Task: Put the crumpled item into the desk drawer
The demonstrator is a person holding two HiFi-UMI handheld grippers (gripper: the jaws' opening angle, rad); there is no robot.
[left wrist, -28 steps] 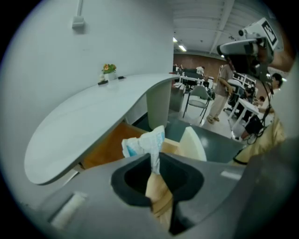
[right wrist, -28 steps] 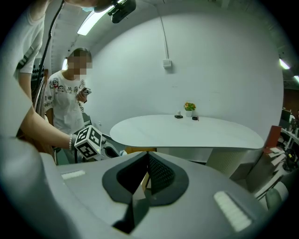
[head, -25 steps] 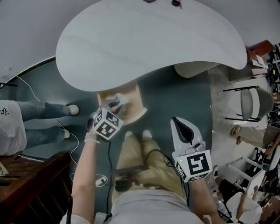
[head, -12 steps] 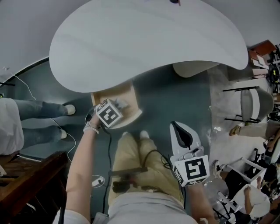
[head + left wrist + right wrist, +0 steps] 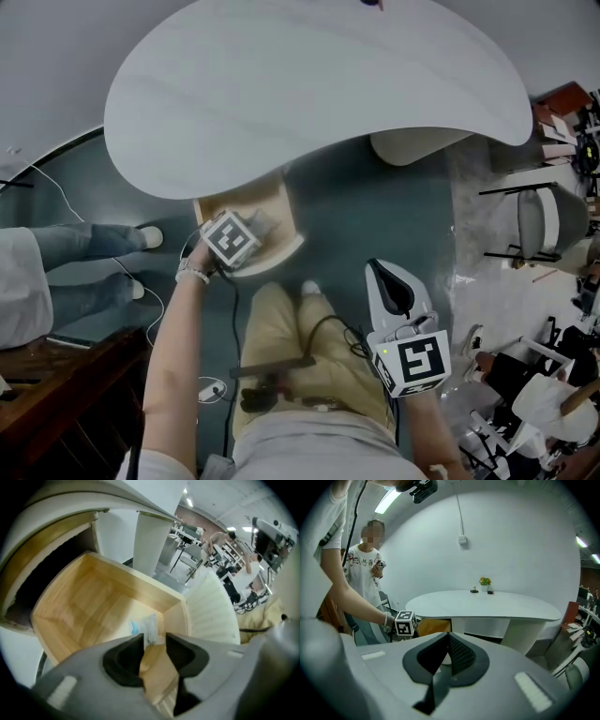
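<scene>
A wooden drawer (image 5: 281,202) stands pulled out from under the white curved desk (image 5: 309,84). My left gripper (image 5: 251,228) reaches down into it, near its front right corner. The crumpled item (image 5: 147,626), white with a blue patch, sits at the jaw tips just over the drawer floor (image 5: 84,606). The left gripper (image 5: 153,637) is shut on the item's lower edge, its jaws narrowly apart. In the head view the item (image 5: 260,223) shows as a pale wad beyond the marker cube. My right gripper (image 5: 386,272) hangs over the floor to the right, shut and empty (image 5: 448,637).
The desk's white ribbed pedestal (image 5: 412,148) stands right of the drawer. A bystander's legs (image 5: 84,239) and loose cables (image 5: 159,309) are on the floor at left. A dark wooden cabinet (image 5: 66,375) is at lower left, a chair (image 5: 539,220) at right.
My left gripper has gone forward and down into the drawer with the crumpled item, then held almost still. The right gripper has hardly moved.
</scene>
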